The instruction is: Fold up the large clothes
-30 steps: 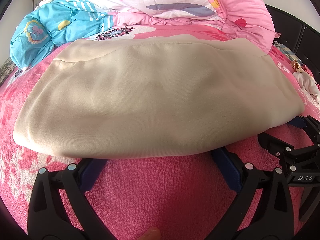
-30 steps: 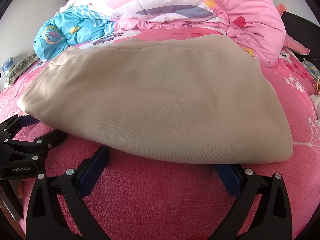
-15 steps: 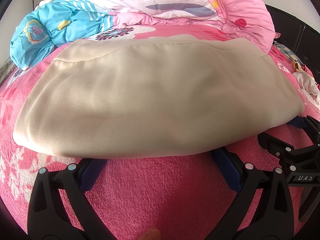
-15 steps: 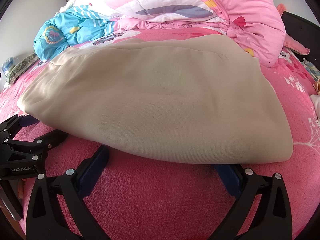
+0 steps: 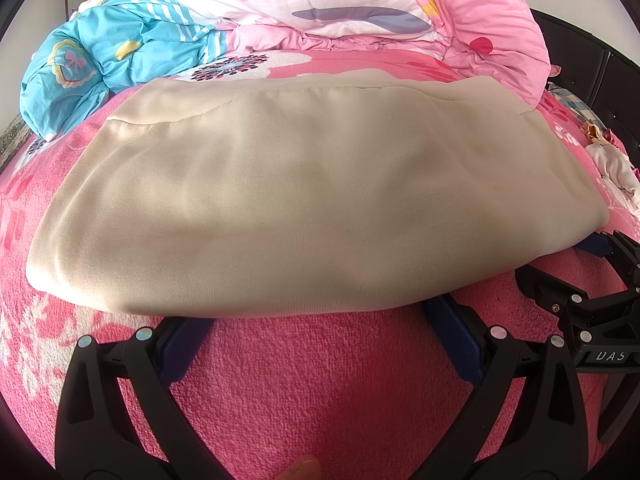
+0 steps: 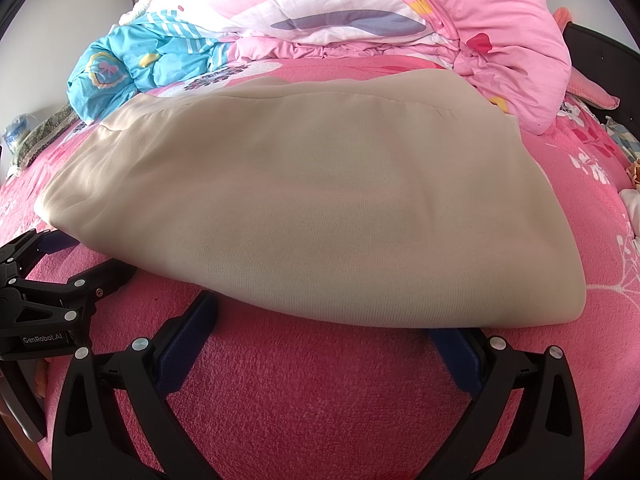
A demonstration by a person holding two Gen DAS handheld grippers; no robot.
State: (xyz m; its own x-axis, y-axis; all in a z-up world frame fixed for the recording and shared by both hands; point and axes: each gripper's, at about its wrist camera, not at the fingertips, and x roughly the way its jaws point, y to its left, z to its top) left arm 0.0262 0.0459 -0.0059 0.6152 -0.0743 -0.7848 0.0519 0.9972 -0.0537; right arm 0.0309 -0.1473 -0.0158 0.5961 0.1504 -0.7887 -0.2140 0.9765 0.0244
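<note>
- Because both tools sit low at the near edge of the cream garment (image 5: 304, 204), with their blue-padded fingers (image 5: 182, 344) running under or against its near fold, this looks like a set-up for lifting that edge and carrying it over, or for a last tidy.
- Left gripper (image 5: 316, 320) is spread wide, clenching nothing; its finger tips disappear beneath the cloth's near border, so whether they touch the fabric from below cannot be told.
- Right gripper (image 6: 320, 316) is likewise released and wide apart, its pads at the hem on the garment's right-hand half, tips hidden under the fold.
- Each tool shows in the other's view: the right one at the garment's right corner in the left wrist view, the left one at the left corner in the right wrist view, so the two stand side by side along the same edge.
- Spread on the pink floral bed blanket (image 5: 320, 392), the cream garment lies as a broad, smooth, rounded-edged rectangle with a seam line near its far side; it appears already doubled over at least once, so the task seems well along.
- Behind it, bunched against the far side, sit a blue patterned duvet (image 5: 116, 60) and a pink quilt (image 5: 400, 12), just clear of the garment's far edge, leaving room for a forward fold.
- Thick and soft, the cloth would likely sag between two grip points, which fits a wide two-handed hold.
</note>
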